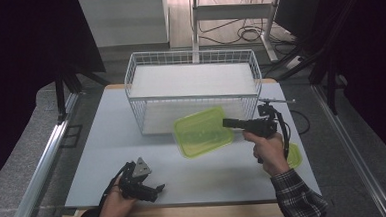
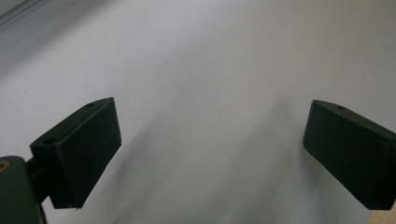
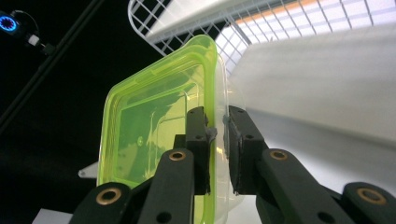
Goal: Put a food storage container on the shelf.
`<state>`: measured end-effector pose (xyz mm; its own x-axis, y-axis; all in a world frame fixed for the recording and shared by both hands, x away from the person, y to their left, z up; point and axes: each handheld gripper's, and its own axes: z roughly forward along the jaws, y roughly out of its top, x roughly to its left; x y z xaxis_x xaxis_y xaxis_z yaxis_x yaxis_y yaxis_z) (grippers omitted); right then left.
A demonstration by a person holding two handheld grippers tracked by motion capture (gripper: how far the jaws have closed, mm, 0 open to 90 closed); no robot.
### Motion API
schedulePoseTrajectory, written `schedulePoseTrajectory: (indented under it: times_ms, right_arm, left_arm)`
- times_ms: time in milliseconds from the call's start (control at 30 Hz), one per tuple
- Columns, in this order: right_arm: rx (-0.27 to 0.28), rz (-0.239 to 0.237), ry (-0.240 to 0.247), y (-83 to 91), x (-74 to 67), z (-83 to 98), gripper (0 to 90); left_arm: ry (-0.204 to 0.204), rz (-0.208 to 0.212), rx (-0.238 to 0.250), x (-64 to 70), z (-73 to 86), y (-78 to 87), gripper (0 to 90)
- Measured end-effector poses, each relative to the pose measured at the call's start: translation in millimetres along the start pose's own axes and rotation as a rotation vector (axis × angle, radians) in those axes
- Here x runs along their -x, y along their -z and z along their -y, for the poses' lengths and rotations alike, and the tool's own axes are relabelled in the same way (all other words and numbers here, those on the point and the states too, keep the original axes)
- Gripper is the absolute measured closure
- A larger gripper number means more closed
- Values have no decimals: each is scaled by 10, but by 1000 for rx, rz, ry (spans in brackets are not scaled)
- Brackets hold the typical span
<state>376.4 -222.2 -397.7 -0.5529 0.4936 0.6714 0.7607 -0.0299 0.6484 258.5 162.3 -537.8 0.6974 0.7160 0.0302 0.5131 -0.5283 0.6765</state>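
My right gripper (image 1: 228, 122) is clamped on the wall of a green plastic container (image 1: 203, 132). In the right gripper view its two black jaws pinch the container's (image 3: 154, 126) rim from either side, one pad inside the tub and one outside, with the thin green wall squeezed between them. The tub hangs clear of the table (image 1: 107, 143), tilted, its open side turned up toward the high camera, and it sticks out straight ahead of my jaws. Just beyond the container, past its far edge, stands a white wire basket (image 1: 192, 88); the lifted tub overlaps the basket's near wall in the high view, and I cannot tell whether they touch. In the right gripper view the basket's (image 3: 289, 18) mesh rises behind the rim I am holding.

Behind my right hand (image 1: 267, 149), close to my wrist, a second green piece (image 1: 294, 155) lies flat on the table, mostly hidden by my hand and the trailing cable; it looks like a lid, though I cannot be sure.

My left gripper (image 1: 145, 187) rests low at the near edge of the table, well apart from the container. Its jaws are spread wide with bare table surface (image 2: 210, 93) between them, gripping nothing.
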Motion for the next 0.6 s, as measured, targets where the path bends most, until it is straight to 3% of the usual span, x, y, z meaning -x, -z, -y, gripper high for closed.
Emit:
schedulePoseTrajectory:
  times_ms: [300,600]
  right_arm:
    - [34,3,35,29,-130,-233,799]
    - [63,3,35,-1,-191,-419,799]
  left_arm:
    - [-1,-1,0,0,0,1,43]
    - [0,1,1,-4,0,5,42]
